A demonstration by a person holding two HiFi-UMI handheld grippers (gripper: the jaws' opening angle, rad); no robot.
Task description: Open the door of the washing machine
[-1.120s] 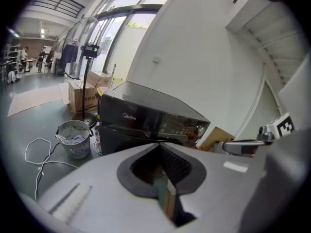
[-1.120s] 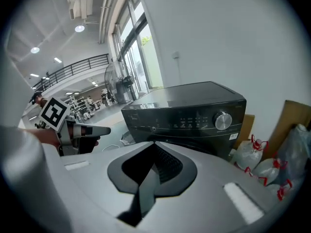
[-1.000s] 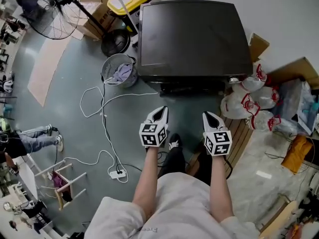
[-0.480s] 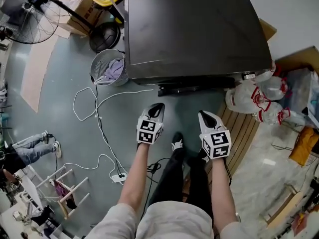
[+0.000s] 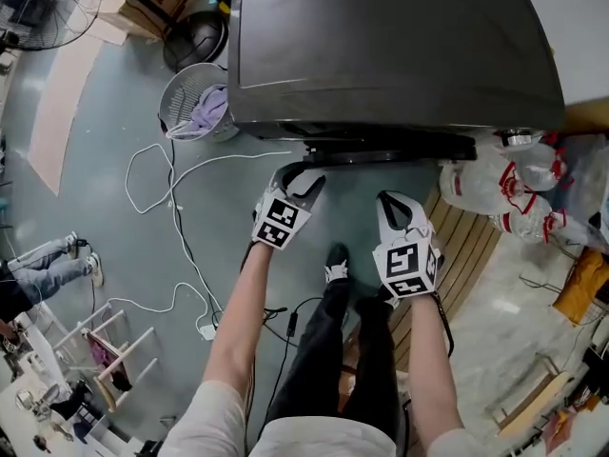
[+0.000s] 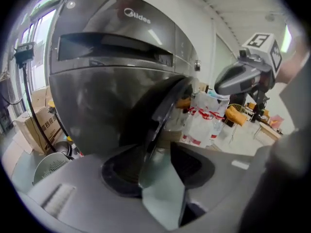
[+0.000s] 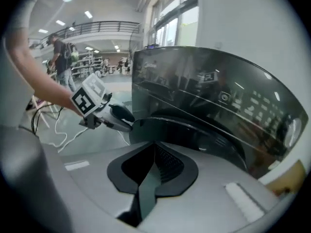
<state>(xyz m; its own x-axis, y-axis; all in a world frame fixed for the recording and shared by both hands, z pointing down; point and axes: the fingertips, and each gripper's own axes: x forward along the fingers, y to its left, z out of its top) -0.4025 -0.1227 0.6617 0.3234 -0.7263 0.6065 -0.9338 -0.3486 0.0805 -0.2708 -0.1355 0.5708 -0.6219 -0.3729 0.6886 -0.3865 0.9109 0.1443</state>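
Note:
The dark grey washing machine [image 5: 390, 46] fills the top of the head view, with its round door [image 5: 390, 149] bulging along the front. In the left gripper view the door's dark rim [image 6: 163, 108] stands edge-on just ahead. My left gripper [image 5: 300, 177] is at the door's left edge, its jaws opening; the rim lies in line with the gap [image 6: 155, 154] and the pads do not press on it. My right gripper [image 5: 390, 201] hangs shut and empty in front of the door's right part [image 7: 194, 130]. Each gripper shows in the other's view: left gripper [image 7: 114, 118], right gripper [image 6: 238, 79].
A wire basket [image 5: 195, 112] with cloth stands left of the machine. A white cable [image 5: 171, 188] runs over the floor to a power strip [image 5: 205, 331]. Tied plastic bags [image 5: 495, 184] and a slatted wooden board [image 5: 466, 246] lie at the right. The person's feet [image 5: 335, 265] are below the grippers.
Both grippers have come down and closer to the machine's front. The left gripper's jaws, shut before, now stand apart at the door's edge. The right stays shut.

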